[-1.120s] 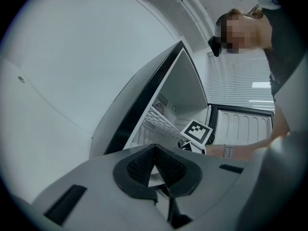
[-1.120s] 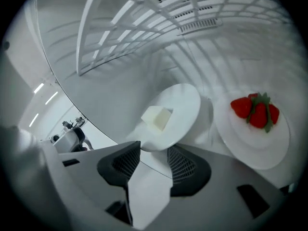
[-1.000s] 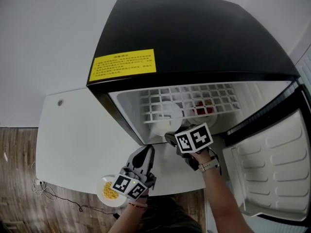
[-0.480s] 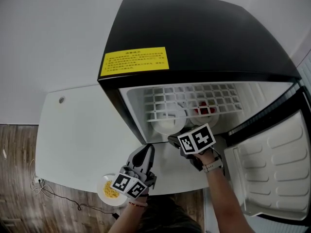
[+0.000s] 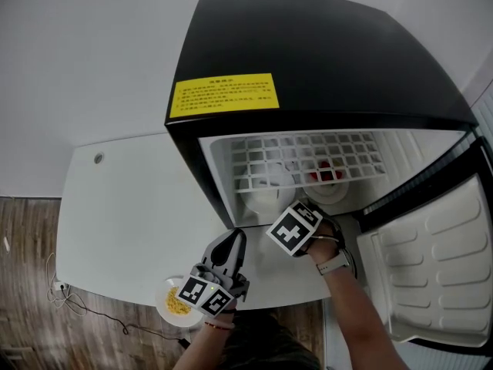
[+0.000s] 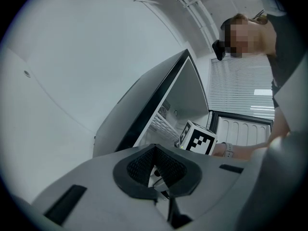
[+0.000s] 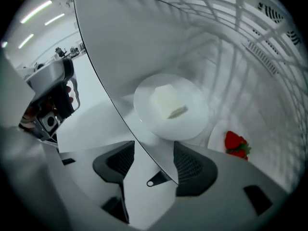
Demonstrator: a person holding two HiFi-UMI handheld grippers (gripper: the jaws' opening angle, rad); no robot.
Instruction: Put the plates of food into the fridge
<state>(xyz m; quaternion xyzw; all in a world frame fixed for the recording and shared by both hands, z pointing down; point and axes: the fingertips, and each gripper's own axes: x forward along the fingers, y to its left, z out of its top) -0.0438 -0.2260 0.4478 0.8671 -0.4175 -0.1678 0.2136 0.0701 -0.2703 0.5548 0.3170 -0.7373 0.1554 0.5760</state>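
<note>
A white plate with a pale block of food [image 7: 171,105] [image 5: 266,193] lies inside the open fridge [image 5: 323,75], under its wire shelf. Beside it sits a plate with strawberries [image 7: 235,143] [image 5: 326,179]. My right gripper [image 7: 154,153] [image 5: 299,223] hovers at the fridge's mouth and points steeply down. It is open, its jaws have just been opening, and nothing is between them. A plate of yellow food [image 5: 174,304] rests at the near edge of the white table [image 5: 123,206]. My left gripper [image 6: 155,161] [image 5: 229,245] hangs right of that plate, shut and empty.
The fridge door [image 5: 431,260] stands swung open at the right. A white wire shelf [image 5: 308,156] spans the compartment above the two plates. A yellow label [image 5: 224,95] sits on the black fridge top. Cables lie on the wooden floor [image 5: 69,303] at the lower left.
The right gripper has rolled and tipped further down at the fridge's mouth, a little to the right of the pale-food plate. The left gripper has kept its place.
</note>
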